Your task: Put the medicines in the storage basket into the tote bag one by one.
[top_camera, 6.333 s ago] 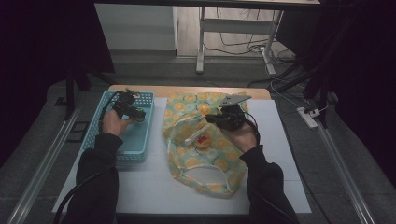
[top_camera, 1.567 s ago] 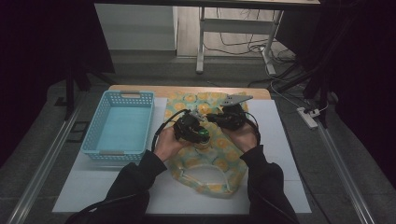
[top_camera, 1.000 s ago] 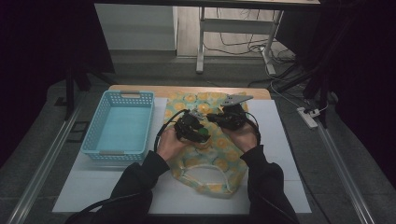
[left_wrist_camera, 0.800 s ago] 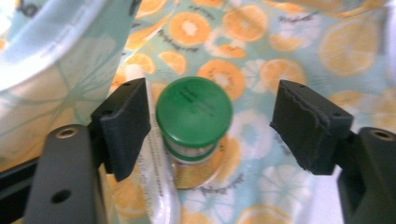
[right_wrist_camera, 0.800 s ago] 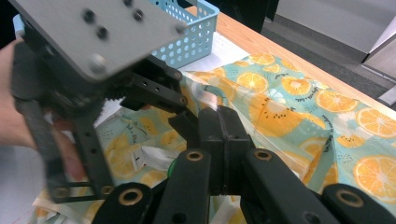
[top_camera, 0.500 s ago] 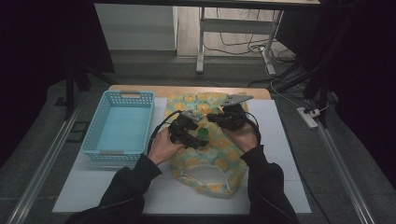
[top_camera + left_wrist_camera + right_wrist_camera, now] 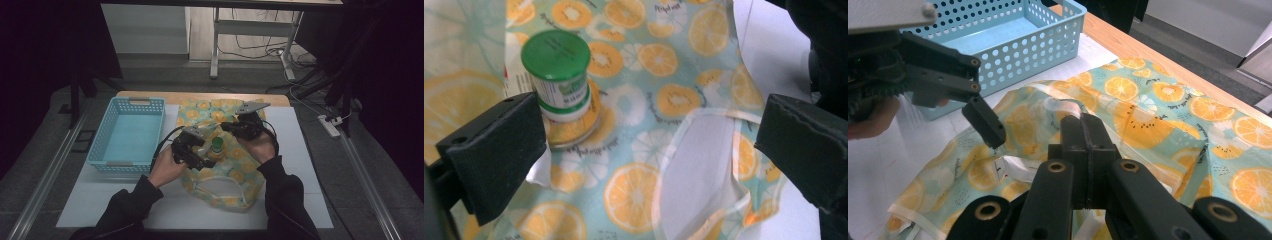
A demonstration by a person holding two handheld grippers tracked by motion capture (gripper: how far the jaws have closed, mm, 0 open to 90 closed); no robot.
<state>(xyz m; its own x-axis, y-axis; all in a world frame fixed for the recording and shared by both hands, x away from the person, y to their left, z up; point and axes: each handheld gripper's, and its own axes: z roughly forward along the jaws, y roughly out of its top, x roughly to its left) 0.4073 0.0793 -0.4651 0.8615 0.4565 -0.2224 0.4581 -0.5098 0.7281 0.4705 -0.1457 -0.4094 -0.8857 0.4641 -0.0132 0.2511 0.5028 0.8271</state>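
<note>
On the white-covered bench [image 7: 310,165], a fruit-printed bag [image 7: 235,172] of teal cloth with orange slices lies spread out, and a small bottle with a green cap [image 7: 217,147] stands upright on it, near the middle of the cloth; the left hand-held gripper [image 7: 200,161] sits just to the left of the bottle, its jaws released and spread wide, having just been opening, with nothing pressed between them; in the left gripper view the bottle [image 7: 560,80] stands beside the left jaw, just above and behind it, and the bag's pale-trimmed opening [image 7: 696,165] lies between the two jaws; the right hand-held gripper [image 7: 231,128] rests at the bag's upper part, its jaws clenched; in the right gripper view they meet on a raised fold of the bag [image 7: 1148,125]; a light blue perforated basket [image 7: 127,137] stands on the bench to the left of the bag, apart from both grippers.
</note>
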